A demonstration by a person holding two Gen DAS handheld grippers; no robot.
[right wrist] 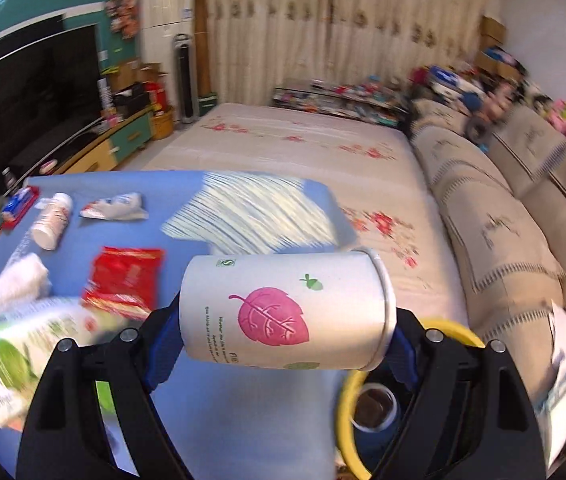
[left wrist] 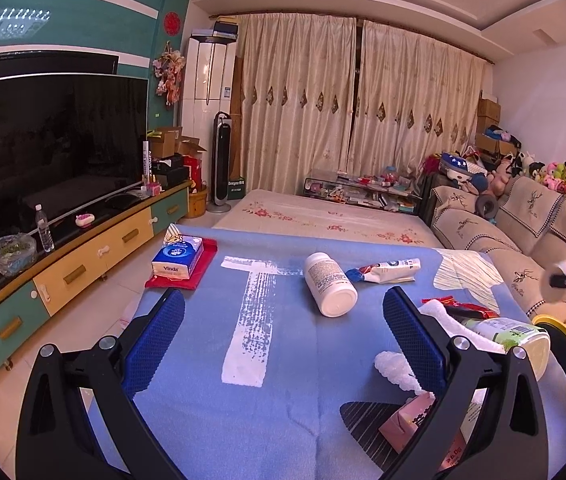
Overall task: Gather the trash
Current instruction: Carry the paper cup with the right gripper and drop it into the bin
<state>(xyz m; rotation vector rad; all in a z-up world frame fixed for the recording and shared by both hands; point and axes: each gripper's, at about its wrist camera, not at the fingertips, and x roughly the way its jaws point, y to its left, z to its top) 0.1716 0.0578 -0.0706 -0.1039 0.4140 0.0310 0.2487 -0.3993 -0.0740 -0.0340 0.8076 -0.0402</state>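
Observation:
My right gripper is shut on a white paper cup with a pink leaf print, held sideways above the yellow-rimmed trash bin at the table's right edge. My left gripper is open and empty over the blue table. Trash lies on the table: a white pill bottle on its side, a squeezed tube, a red wrapper, a green-labelled container, white crumpled tissue and a pink carton.
A Vinda tissue pack on a red cloth sits at the table's far left. A sofa runs along the right. A TV cabinet runs along the left. A bed lies beyond the table.

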